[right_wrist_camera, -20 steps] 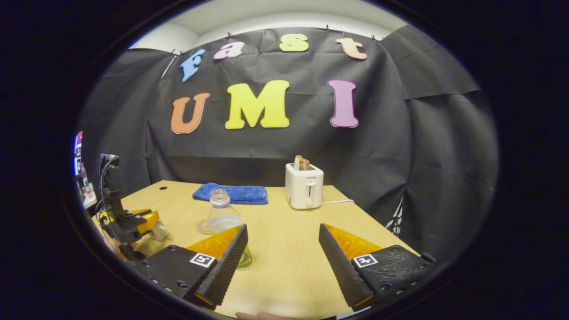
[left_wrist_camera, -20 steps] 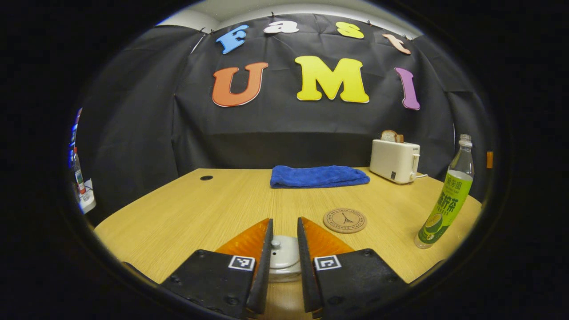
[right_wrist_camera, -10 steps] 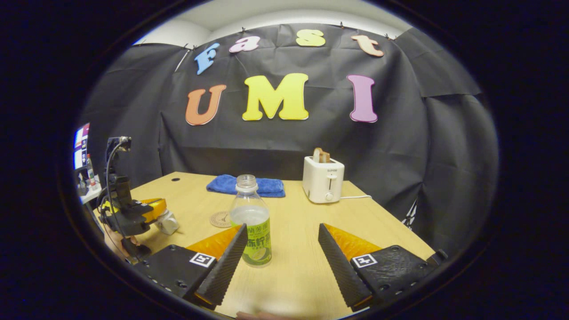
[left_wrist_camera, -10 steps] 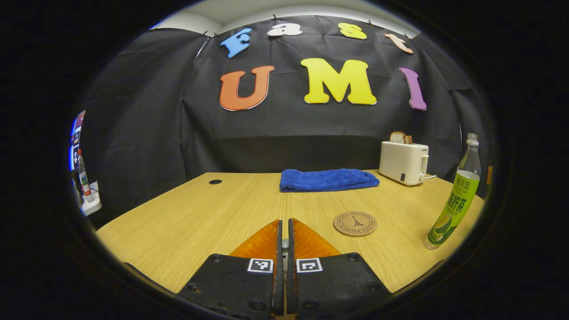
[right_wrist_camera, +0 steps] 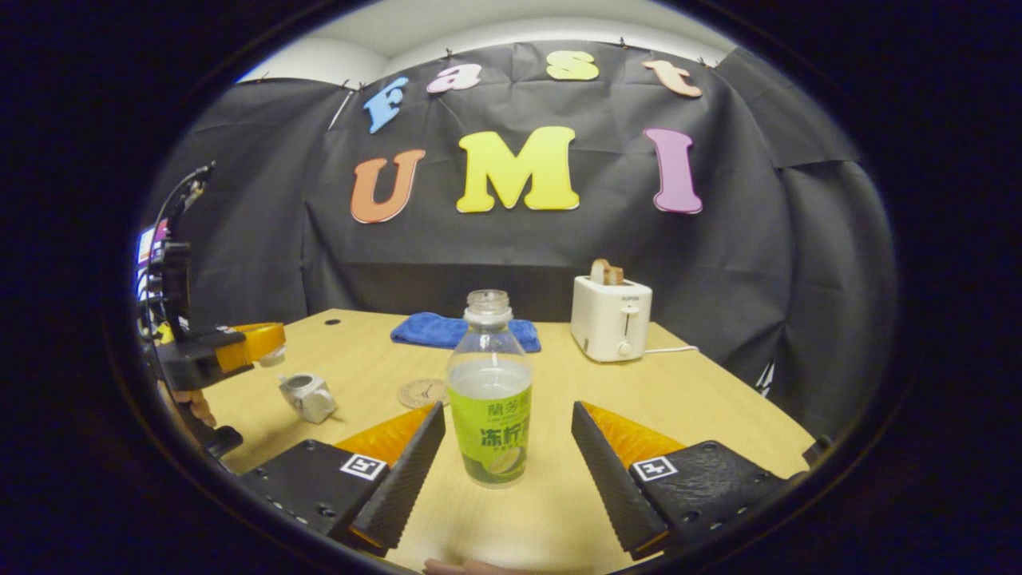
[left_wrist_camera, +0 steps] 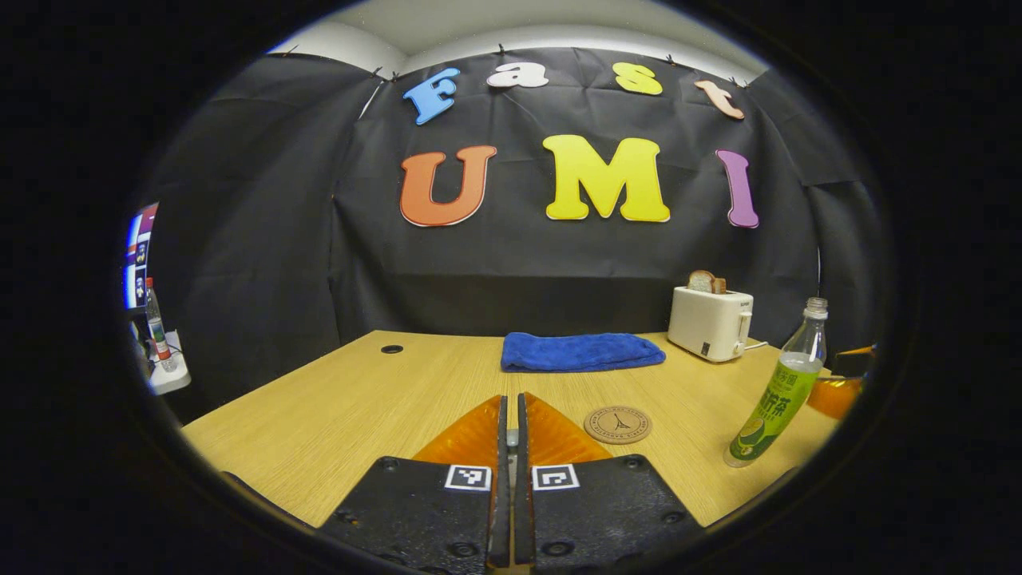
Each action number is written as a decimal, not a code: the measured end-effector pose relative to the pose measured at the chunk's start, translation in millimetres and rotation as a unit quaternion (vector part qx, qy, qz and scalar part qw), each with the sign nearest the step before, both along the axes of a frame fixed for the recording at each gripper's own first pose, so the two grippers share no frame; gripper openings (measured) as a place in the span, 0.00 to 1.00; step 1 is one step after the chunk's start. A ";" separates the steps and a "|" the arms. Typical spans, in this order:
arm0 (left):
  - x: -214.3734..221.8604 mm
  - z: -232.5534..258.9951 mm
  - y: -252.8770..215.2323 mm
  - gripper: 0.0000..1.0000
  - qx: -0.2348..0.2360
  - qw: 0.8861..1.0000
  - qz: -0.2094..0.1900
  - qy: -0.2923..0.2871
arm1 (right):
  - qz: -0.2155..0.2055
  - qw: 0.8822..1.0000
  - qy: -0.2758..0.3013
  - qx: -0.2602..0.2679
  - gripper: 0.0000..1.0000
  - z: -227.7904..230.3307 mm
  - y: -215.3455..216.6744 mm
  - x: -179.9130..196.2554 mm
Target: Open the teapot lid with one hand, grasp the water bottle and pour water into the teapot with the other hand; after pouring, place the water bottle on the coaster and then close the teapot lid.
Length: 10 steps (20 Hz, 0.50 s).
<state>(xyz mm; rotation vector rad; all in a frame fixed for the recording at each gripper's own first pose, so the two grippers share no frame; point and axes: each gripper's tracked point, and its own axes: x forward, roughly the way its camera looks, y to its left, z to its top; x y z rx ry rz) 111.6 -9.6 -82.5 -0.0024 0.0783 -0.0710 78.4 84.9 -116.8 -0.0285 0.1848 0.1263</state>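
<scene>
A wooden table [right_wrist_camera: 718, 399] holds an upright bottle [right_wrist_camera: 489, 399] at twelve o'clock, between the right gripper's [right_wrist_camera: 507, 447] spread fingers. At nine o'clock, the open teapot [right_wrist_camera: 307, 395]; above it the left gripper [left_wrist_camera: 511, 431], pressed together, apparently pinching the lid.

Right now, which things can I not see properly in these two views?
- The teapot lid: in the left gripper view, the shut fingers of the left gripper hide all but a sliver of it.
- Inside the teapot: in the right gripper view it is too small to tell its contents.
- The coaster: in the right gripper view, the water bottle covers its right edge.
</scene>
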 end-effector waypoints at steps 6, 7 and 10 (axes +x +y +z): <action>-31.2 26.8 5.9 0.05 -0.025 1.000 -0.007 0.000 | -0.022 0.999 -0.040 -0.028 0.97 -3.7 8.6 31.4; -34.0 27.8 9.1 0.05 -0.022 1.000 -0.006 0.000 | -0.027 0.998 -0.043 -0.032 0.97 -4.9 8.8 38.0; -40.7 30.1 25.5 0.05 -0.026 1.000 0.004 0.006 | -0.032 0.998 -0.029 -0.037 0.92 -11.7 17.1 51.6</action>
